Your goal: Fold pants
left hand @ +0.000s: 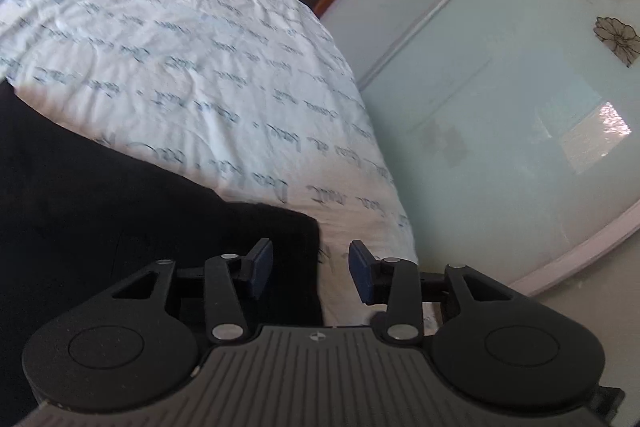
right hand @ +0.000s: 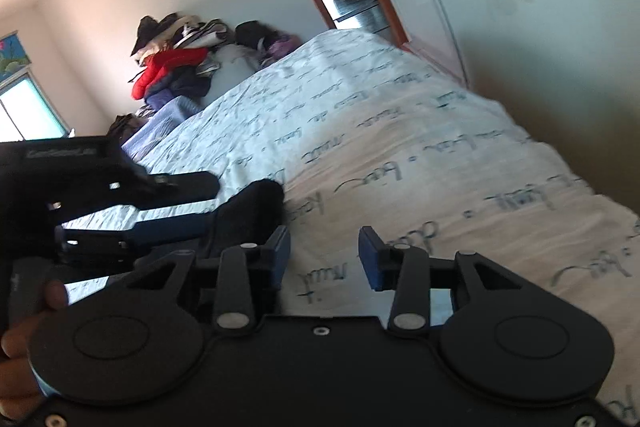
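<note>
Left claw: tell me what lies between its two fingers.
In the left wrist view, the open left claw frames the black pants' edge and a strip of white script-printed bedsheet; nothing is gripped.

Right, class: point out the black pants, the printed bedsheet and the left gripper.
black pants (left hand: 120, 211): left wrist view, flat middle of the cloth.
printed bedsheet (left hand: 180, 39): left wrist view, bare lettered area.
left gripper (left hand: 310, 267): left wrist view, between its open fingertips.

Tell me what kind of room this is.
Most likely a bedroom: a bed with a script-printed sheet, clothes heaped against the far wall, and a glass sliding wardrobe door beside it. Black pants lie on the bed.
</note>
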Tool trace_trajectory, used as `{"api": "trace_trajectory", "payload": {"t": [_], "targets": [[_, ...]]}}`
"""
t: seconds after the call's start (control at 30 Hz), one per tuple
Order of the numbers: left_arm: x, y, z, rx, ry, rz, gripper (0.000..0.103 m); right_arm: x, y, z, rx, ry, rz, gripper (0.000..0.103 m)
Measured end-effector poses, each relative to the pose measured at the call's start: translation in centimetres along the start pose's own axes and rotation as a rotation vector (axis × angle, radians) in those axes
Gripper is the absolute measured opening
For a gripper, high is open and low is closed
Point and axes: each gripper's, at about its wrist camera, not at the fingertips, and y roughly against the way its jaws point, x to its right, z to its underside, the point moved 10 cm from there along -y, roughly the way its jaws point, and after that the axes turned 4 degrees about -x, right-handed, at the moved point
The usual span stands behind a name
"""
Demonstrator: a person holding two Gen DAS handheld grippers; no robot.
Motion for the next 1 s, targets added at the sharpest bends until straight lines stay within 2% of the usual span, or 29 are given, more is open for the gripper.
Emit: {"api": "trace_trajectory", "payload": {"t": [0.03, 0.1, 0.23, 0.33, 0.4, 0.53, 0.6, 0.63, 0.67, 0.77, 0.83, 0.9, 0.93, 1.0], "targets": [[-0.8, 0.7, -0.5, 0.031, -0.028, -0.056, 0.062, -0.2, 0.6, -0.3, 0.009, -0.001, -0.017, 0.040], [-2.4, 2.0, -1.0, 0.082, -0.110, -0.178, 0.071, -1.6, 1.4, -0.5, 0.018, 0.040, -0.057, 0.041], [-5.5, 4.3, -0.8, 0.190, -0.298, -0.453, 0.075, -5.9, 1.8, 1.1, -0.030, 0.154, -0.171, 0.042], [-7.8, 4.8, 0.3, 0.185, -0.370, -0.552, 0.083, -7.9, 1.3, 3.0, -0.088, 0.229, -0.194, 0.042], [-9.4, 4.9, 1.3, 0.158, -0.358, -0.571, 0.083, -8.1, 0.9, 3.8, -0.111, 0.270, -0.149, 0.041], [-11.2, 5.0, 2.5, 0.141, -0.262, -0.539, 0.083, -7.5, 0.5, 5.1, -0.141, 0.306, -0.087, 0.042], [-11.4, 4.9, 2.6, 0.143, -0.239, -0.523, 0.083, -7.6, 0.5, 5.3, -0.131, 0.323, -0.079, 0.032], [-11.3, 4.9, 2.7, 0.144, -0.241, -0.521, 0.083, -7.6, 0.5, 5.2, -0.124, 0.352, -0.058, 0.020], [-11.2, 4.8, 2.6, 0.145, -0.248, -0.521, 0.083, -7.6, 0.5, 5.1, -0.117, 0.372, -0.042, 0.014], [-10.6, 5.1, 2.8, 0.150, -0.273, -0.524, 0.083, -7.0, 1.0, 4.8, -0.103, 0.363, -0.022, 0.006], [-10.5, 5.3, 2.9, 0.158, -0.285, -0.523, 0.084, -6.2, 1.4, 4.6, -0.100, 0.347, -0.006, 0.005], [-10.8, 5.1, 3.1, 0.151, -0.291, -0.537, 0.084, -5.2, 0.8, 5.3, -0.141, 0.298, -0.014, 0.005], [-11.1, 5.1, 3.2, 0.144, -0.286, -0.535, 0.084, -4.9, 0.4, 5.7, -0.167, 0.294, -0.014, 0.007], [-11.3, 5.2, 3.1, 0.137, -0.273, -0.517, 0.084, -4.9, 0.7, 5.6, -0.164, 0.313, 0.002, 0.013]]}}
